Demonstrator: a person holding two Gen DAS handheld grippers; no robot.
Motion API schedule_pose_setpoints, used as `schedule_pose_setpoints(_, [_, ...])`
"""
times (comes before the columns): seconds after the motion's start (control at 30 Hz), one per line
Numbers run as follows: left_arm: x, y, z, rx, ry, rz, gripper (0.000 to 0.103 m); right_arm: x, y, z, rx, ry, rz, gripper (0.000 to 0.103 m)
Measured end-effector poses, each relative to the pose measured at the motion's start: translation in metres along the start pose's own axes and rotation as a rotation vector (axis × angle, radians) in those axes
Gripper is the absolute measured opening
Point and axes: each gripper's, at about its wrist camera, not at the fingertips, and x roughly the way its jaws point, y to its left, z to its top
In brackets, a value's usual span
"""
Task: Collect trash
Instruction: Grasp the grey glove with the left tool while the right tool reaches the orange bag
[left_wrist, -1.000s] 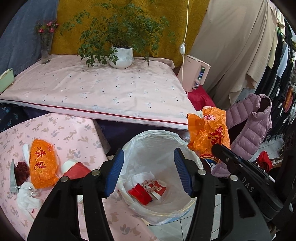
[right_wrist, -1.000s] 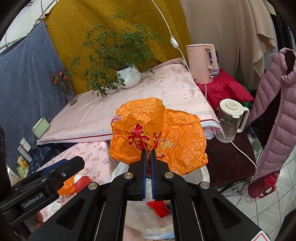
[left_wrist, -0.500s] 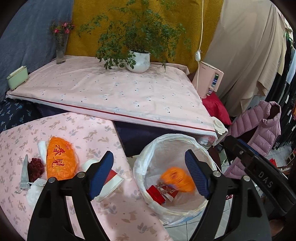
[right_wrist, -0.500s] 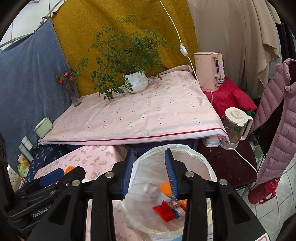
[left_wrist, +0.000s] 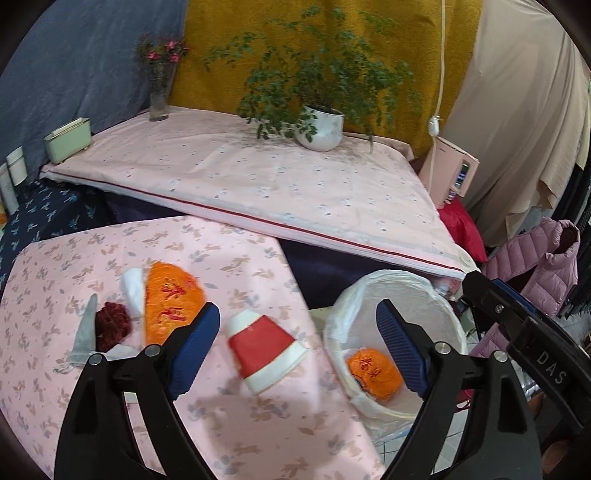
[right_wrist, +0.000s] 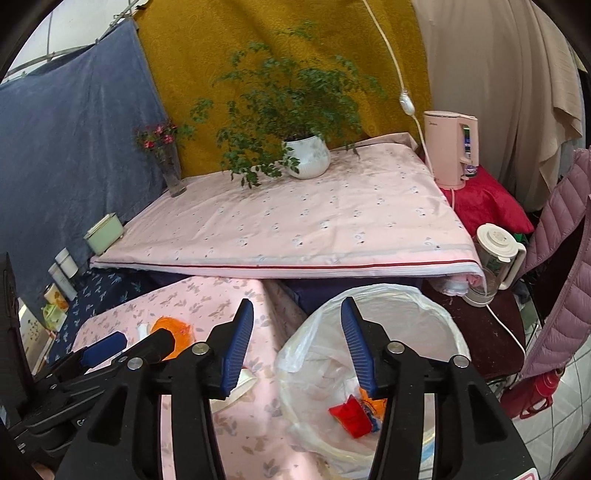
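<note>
Left gripper (left_wrist: 293, 343): your jaws are spread wide, holding nothing, above the near table's edge; blue ribbed pads (left_wrist: 192, 349) straddle the paper cup.
Right gripper (right_wrist: 297, 345): also gaping and empty, held over the gap between table and bin rim. Seen from the left camera, its black body reads "DAS".
Paper cup (left_wrist: 264, 349): red band, white rim, cone-shaped, on its side on the floral cloth (left_wrist: 221, 417).
Orange bag on table (left_wrist: 170, 306): crinkled plastic, red Chinese characters I can't read, lying flat beside a white tissue (left_wrist: 133, 291).
Other scraps: dark red crumpled wad (left_wrist: 112, 325) and a grey foil strip (left_wrist: 85, 328), touching at the table's left.
Trash bin (left_wrist: 454, 325): round, lined with thin white film, just beside the table's right edge.
In bin: orange bag (left_wrist: 375, 373) with the same red print; the right camera shows a red wrapper (right_wrist: 351, 415) next to it.
Background: potted plant (right_wrist: 308, 157) in a white pot, pink kettle (right_wrist: 448, 147).
</note>
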Motion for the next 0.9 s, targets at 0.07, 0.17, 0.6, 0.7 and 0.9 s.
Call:
schedule_pose_setpoints(0.07, [-0.001,0.017,-0.003,-0.024,0.003,0.024,0.087,0.004,0.012,-0.004,-0.015,0.011,0.014,0.052])
schedule_pose_setpoints(0.17, [0.0,0.045,-0.007,-0.064,0.008,0.064,0.089,0.011,0.03,-0.011,-0.039,0.031,0.035,0.053])
schedule_pose_setpoints(0.6, [0.001,0.164,-0.034,-0.188,0.052,0.234,0.089,0.049,0.107,-0.041,-0.126,0.123,0.113,0.057])
schedule_pose_setpoints(0.7, [0.003,0.187,-0.04,-0.206,0.066,0.263,0.089,0.062,0.124,-0.05,-0.143,0.151,0.127,0.058])
schedule_pose_setpoints(0.9, [0.016,0.228,-0.053,-0.231,0.116,0.294,0.089,0.095,0.161,-0.07,-0.187,0.216,0.15,0.058])
